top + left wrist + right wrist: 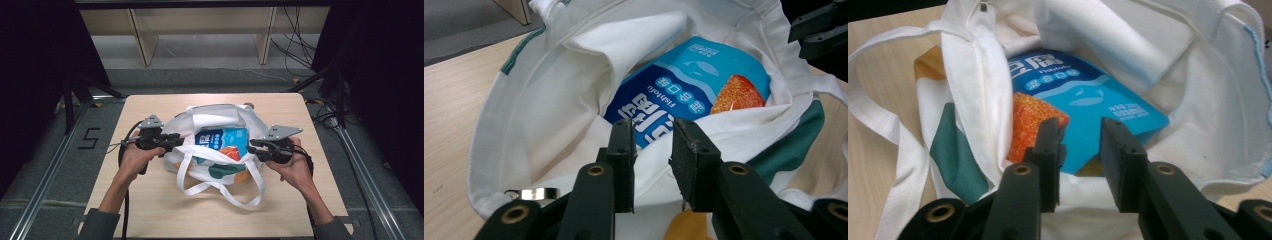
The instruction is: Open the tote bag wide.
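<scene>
Tote bag (215, 145) (one, white) lies mid-bench (150, 210), holding one blue snack pouch (222, 137); your left claw (176, 142) and right claw (252, 146) flank its mouth, both released.

left claw (172, 142): jaws parted, pointing inward | right claw (254, 146): jaws parted, pointing inward, facing left claw
</scene>
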Available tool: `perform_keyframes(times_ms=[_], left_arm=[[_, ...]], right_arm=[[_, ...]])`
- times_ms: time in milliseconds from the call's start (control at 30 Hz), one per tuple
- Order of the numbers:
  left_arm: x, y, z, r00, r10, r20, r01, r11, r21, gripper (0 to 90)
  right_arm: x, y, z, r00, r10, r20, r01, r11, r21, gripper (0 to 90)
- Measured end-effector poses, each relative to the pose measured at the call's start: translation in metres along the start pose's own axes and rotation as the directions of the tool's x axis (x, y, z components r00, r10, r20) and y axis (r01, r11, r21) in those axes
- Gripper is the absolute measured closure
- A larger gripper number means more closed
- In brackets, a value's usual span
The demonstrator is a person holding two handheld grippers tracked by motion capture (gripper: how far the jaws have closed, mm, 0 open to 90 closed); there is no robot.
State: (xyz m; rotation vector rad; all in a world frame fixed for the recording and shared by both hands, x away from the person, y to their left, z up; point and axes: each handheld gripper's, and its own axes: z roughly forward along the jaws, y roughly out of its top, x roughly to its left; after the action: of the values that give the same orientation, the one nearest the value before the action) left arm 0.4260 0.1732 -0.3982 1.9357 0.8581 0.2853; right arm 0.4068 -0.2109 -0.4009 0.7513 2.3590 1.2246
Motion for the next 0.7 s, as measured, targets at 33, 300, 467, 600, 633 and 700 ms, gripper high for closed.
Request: perform_keyframes(times_ms=[33,300,467,600,633,700], left_arm=[[0.0,-0.001,-0.001,1.0,0.0,0.007,0.0,1.0,-0.002,67.9],[-0.01,-0.008,-0.009,0.9997,0.014,0.022,-0.014,0.9999,-0.008,58.2],[-0.019,-0.014,-0.017,0.9991,0.031,0.029,-0.03,0.9992,-0.027,49.4],[-0.022,-0.017,-0.024,0.9987,0.038,0.033,-0.037,0.9987,-0.035,43.3],[-0.025,-0.02,-0.027,0.9992,0.034,0.023,-0.033,0.9989,-0.033,40.7],[-0.025,-0.022,-0.028,0.9988,0.042,0.027,-0.041,0.9987,-0.03,40.3]], right_arm=[[0.0,-0.001,-0.001,1.0,0.002,0.004,-0.002,1.0,-0.001,67.4],[-0.002,-0.005,-0.008,0.9994,0.03,0.015,-0.03,1.0,-0.006,55.0],[-0.001,-0.008,-0.014,0.9983,0.047,0.034,-0.046,0.999,-0.015,49.8],[-0.001,-0.011,-0.017,0.9981,0.048,0.037,-0.047,0.998,-0.027,46.9],[0.0,-0.012,-0.019,0.9977,0.052,0.043,-0.052,0.998,-0.023,45.4],[0.002,-0.013,-0.021,0.9964,0.072,0.044,-0.071,0.997,-0.023,45.0]])
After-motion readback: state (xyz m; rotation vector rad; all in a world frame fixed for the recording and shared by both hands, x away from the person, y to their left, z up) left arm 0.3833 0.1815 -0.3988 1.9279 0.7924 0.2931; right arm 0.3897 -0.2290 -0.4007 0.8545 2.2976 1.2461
